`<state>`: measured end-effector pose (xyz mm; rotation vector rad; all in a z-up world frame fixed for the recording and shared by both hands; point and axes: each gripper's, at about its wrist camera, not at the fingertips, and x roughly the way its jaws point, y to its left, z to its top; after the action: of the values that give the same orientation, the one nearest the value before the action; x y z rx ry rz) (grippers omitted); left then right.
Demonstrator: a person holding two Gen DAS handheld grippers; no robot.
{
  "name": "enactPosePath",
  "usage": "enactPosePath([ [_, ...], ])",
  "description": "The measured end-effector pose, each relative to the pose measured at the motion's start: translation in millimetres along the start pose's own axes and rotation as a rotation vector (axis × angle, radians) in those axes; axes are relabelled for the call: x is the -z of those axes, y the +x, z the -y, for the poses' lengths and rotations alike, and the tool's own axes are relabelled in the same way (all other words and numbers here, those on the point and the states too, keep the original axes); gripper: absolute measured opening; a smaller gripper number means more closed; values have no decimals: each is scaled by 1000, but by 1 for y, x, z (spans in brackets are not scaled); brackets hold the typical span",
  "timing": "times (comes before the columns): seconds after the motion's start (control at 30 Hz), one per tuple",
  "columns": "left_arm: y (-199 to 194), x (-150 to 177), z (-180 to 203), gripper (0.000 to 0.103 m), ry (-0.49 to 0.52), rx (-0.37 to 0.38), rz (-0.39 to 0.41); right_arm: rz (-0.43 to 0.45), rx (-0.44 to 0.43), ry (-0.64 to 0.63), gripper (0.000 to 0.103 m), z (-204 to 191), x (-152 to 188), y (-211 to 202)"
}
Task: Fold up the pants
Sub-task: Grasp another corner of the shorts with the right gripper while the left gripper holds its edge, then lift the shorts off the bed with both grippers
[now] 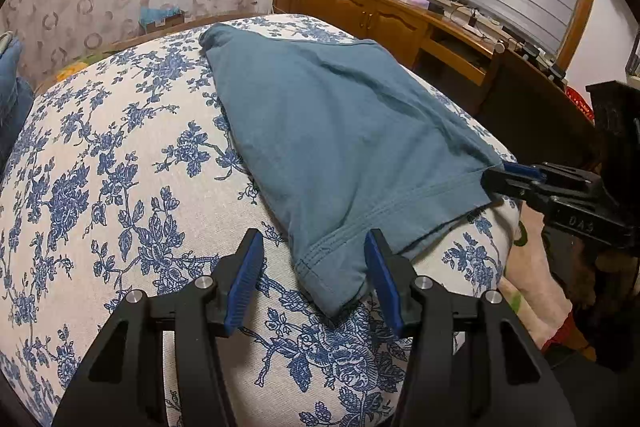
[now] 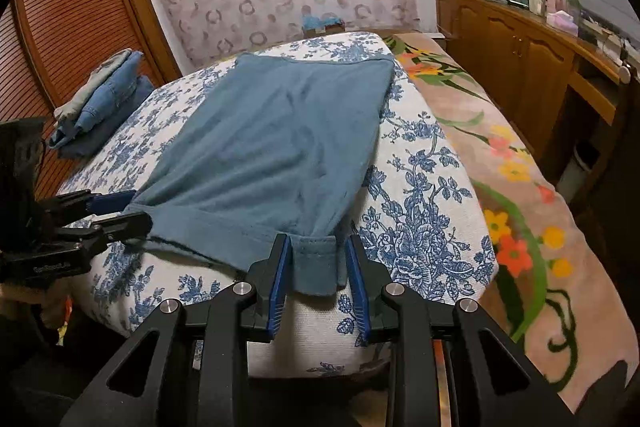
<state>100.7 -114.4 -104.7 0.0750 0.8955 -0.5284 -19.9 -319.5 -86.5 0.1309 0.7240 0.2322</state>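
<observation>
Pants [image 1: 336, 131]: teal, lying flat on the floral cushion [image 1: 120, 187], hem end toward its near edge, far end reaching the far edge.
Left wrist view, left hand-held gripper [image 1: 314, 277]: jaws spread, blue pads [image 1: 245, 283] on either side of the near left hem corner, which lies between them ungripped.
Left wrist view, right hand-held gripper [image 1: 494, 177]: comes in from the right edge of the cushion, its tips at the other hem corner; whether they pinch the cloth cannot be told here.
Left wrist view, background: wooden sideboard [image 1: 360, 15] cluttered on top, beyond the cushion's far right corner.
Right wrist view, right hand-held gripper [image 2: 318, 275]: jaws apart, the right hem corner hanging over the near edge between the pads, cloth just beside the left pad.
Right wrist view, left hand-held gripper [image 2: 132, 209]: at the left hem corner, its fingers above and below the fabric edge.
Right wrist view, folded clothes [image 2: 104, 95]: stacked near the cushion's far left corner.
Right wrist view, flowered blanket [image 2: 520, 207]: spread along the cushion's right side.
</observation>
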Motion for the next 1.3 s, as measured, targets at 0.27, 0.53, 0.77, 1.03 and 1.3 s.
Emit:
enactPosePath([
  [0.27,-1,0,1,54,11,2,9,22,14,-35,30,-1,4,1],
  [0.53,-1,0,1,54,13,1,10,22,-2,-29,24,0,6,0],
  [0.77,0,0,2,54,19,2,16,23,-96,-12,11,-1,5,-5],
  [1.03,-1,1,4,44,28,20,2,60,-107,2,11,0,4,-9],
  [1.3,-4,6,8,35,38,42,-5,86,-100,-11,11,-7,3,-10],
])
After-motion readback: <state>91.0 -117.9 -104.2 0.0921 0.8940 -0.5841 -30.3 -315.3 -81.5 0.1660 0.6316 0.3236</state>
